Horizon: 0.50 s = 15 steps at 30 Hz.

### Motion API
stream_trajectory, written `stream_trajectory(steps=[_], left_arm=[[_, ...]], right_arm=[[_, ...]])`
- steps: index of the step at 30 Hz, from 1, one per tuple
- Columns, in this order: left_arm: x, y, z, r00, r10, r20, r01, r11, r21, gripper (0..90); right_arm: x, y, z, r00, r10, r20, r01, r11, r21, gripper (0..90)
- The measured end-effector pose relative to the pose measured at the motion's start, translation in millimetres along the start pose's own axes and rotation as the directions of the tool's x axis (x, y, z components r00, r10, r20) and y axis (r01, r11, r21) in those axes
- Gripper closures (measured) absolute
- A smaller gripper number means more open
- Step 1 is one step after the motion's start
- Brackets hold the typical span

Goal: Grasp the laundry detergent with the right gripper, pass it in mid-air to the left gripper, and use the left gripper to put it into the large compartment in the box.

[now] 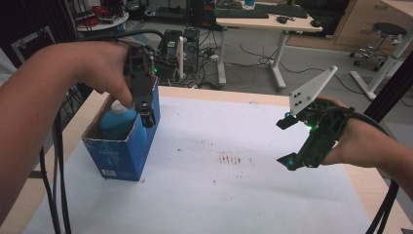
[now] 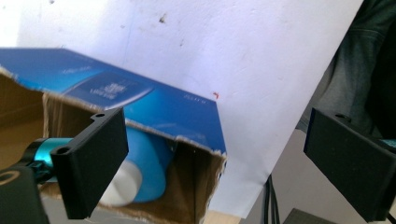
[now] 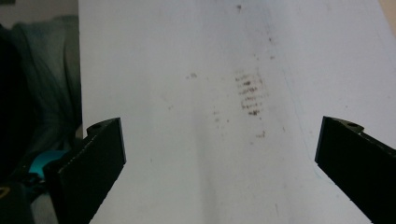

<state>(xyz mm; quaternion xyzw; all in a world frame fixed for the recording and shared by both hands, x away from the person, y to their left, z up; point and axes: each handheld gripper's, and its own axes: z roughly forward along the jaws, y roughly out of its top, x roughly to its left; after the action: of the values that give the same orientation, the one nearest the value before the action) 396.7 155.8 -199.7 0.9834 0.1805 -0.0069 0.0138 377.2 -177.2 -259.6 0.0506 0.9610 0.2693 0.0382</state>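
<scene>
The box (image 1: 124, 146) stands on the table (image 1: 234, 195), toward its left edge. A bottle (image 1: 118, 122) sits inside the box. My left gripper (image 1: 146, 114) hangs right above the box's far corner. My right gripper (image 1: 287, 141) is well to the right of the box.

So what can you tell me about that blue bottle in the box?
The blue bottle looks like smooth plastic, with a white cap on top. It stands in an open blue cardboard box with torn brown edges, near the left side of the white table cover. Its lower part is hidden by the box walls. The left tool hangs just over the box rim, jaws open, not gripping the bottle.
</scene>
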Motion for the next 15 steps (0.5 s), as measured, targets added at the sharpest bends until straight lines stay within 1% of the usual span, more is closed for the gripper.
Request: stream_trajectory(steps=[1,3,4,5,7,9,11,13,14,15], left_arm=[[-0.5,2.3,1.6,0.9999,0.011,0.005,-0.011,0.9999,0.002,4.8],[-2.3,7.4,5.2,0.9994,0.033,0.007,-0.033,0.9995,0.002,2.3],[-3.1,9.9,7.1,0.9990,0.042,0.016,-0.042,0.9991,0.007,2.2],[-4.5,12.3,9.2,0.9983,0.053,0.022,-0.053,0.9985,0.011,1.7],[-7.3,17.0,12.6,0.9968,0.074,0.030,-0.075,0.9971,0.014,1.6],[-10.2,21.3,15.7,0.9950,0.092,0.037,-0.093,0.9957,0.006,1.6],[-12.9,26.1,18.3,0.9918,0.122,0.037,-0.122,0.9925,0.006,1.6],[-16.6,29.9,21.8,0.9904,0.133,0.038,-0.133,0.9911,0.004,1.6],[-18.4,32.2,23.6,0.9885,0.146,0.040,-0.146,0.9892,0.002,1.6],[-19.4,33.5,24.8,0.9878,0.150,0.044,-0.150,0.9887,0.000,1.6]], right_arm=[[-1.0,1.5,-1.0,1.0000,-0.005,0.007,0.005,1.000,0.019,0.9],[-3.4,4.6,-4.1,0.9998,-0.018,0.008,0.017,0.999,0.041,0.9],[-4.6,6.2,-5.5,0.9996,-0.026,0.010,0.025,0.998,0.054,0.8],[-5.3,7.8,-7.0,0.9996,-0.026,0.010,0.026,0.997,0.069,0.8],[-6.8,11.0,-9.1,0.9991,-0.041,0.006,0.040,0.994,0.100,0.9],[-7.7,14.3,-11.0,0.9985,-0.055,0.003,0.054,0.989,0.137,0.8],[-8.1,17.3,-12.8,0.9978,-0.066,-0.005,0.066,0.983,0.172,0.8],[-8.4,19.8,-14.0,0.9965,-0.083,-0.017,0.084,0.975,0.204,0.9],[-8.4,20.5,-14.1,0.9962,-0.086,-0.018,0.087,0.973,0.215,0.9],[-8.4,21.3,-14.1,0.9953,-0.094,-0.019,0.096,0.968,0.233,0.8]])
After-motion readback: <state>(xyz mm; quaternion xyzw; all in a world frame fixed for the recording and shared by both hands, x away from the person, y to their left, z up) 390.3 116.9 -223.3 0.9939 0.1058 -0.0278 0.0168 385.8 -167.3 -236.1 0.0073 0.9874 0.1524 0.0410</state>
